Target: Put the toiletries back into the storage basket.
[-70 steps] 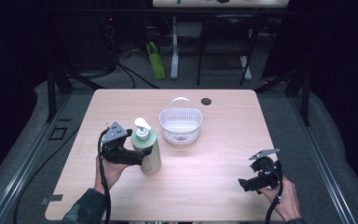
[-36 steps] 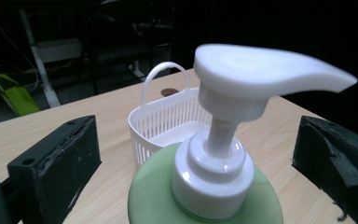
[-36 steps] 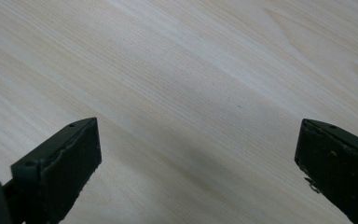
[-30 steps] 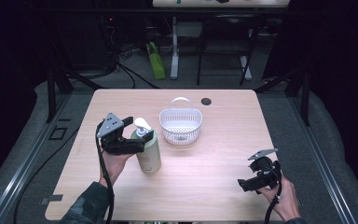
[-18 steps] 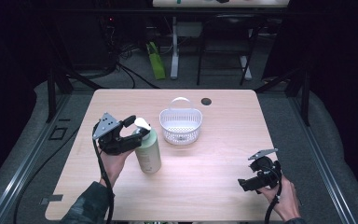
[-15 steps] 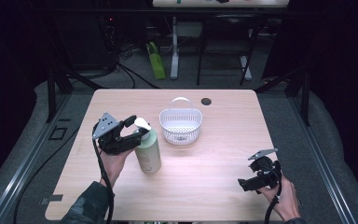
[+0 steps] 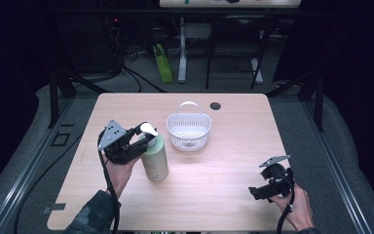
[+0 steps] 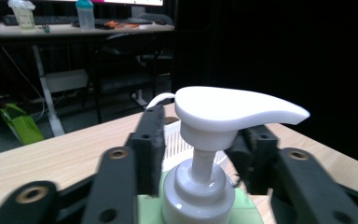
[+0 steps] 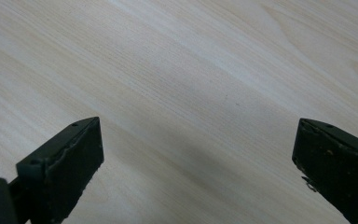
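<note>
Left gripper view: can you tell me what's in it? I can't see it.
A white pump head on a green bottle sits between the hand-held gripper's two black jaws. Behind is a white basket on a wooden table.

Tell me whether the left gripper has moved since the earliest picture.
Yes. The left gripper rose from the green pump bottle's body to its neck, nearer the white basket.

We see a pale wooden table (image 7: 233, 161) with rounded corners, lit from above, and a dark round hole (image 7: 215, 106) near its far edge. Around it the floor (image 7: 302, 122) is grey, with black cables (image 7: 126, 78) trailing at far left. Beyond the table, the room falls into darkness; there we make out a white desk leg (image 7: 181, 53), a dark chair (image 7: 233, 48) and a green object (image 7: 162, 63) leaning on the floor. A far desk (image 8: 74, 30) carries bottles and clutter.
</note>
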{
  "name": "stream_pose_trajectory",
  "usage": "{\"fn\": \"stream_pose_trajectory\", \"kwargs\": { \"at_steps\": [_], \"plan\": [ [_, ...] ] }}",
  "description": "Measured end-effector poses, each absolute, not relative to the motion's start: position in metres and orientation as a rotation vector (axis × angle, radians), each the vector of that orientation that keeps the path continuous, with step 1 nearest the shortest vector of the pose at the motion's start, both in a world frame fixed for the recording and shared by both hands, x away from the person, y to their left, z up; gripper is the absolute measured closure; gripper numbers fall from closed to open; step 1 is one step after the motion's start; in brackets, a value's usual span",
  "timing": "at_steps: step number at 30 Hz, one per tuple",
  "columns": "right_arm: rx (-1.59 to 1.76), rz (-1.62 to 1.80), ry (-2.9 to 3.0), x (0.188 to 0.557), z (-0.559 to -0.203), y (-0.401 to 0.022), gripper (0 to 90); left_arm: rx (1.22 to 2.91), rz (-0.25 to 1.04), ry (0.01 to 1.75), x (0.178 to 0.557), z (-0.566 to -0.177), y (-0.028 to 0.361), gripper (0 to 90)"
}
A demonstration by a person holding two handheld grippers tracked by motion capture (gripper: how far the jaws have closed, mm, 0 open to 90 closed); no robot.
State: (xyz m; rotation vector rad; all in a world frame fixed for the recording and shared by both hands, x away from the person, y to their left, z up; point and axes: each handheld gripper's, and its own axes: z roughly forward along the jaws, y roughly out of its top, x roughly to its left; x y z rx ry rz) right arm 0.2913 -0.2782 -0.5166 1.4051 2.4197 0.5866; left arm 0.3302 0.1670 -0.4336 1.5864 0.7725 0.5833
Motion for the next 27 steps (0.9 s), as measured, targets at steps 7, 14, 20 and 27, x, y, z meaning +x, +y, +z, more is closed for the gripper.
{"fn": "stream_pose_trajectory", "kwargs": {
  "at_steps": [7, 14, 20, 27],
  "plan": [
    [1.394, 0.586, 2.42, 0.2912, -0.5164, -0.2778, 1.9, 1.591, 0.595, 0.758, 0.3286, -0.4332, 0.1666, 66.9],
    [1.385, 0.587, 2.422, 0.2913, -0.5168, -0.2775, 2.0, 1.597, 0.602, 0.751, 0.3282, -0.4328, 0.1663, 67.3],
    [1.381, 0.588, 2.418, 0.2911, -0.5163, -0.2778, 2.1, 1.606, 0.603, 0.748, 0.3286, -0.4318, 0.1664, 67.4],
    [1.379, 0.588, 2.416, 0.2908, -0.5158, -0.2783, 2.2, 1.613, 0.595, 0.747, 0.3277, -0.4288, 0.1653, 67.4]
  ]
}}
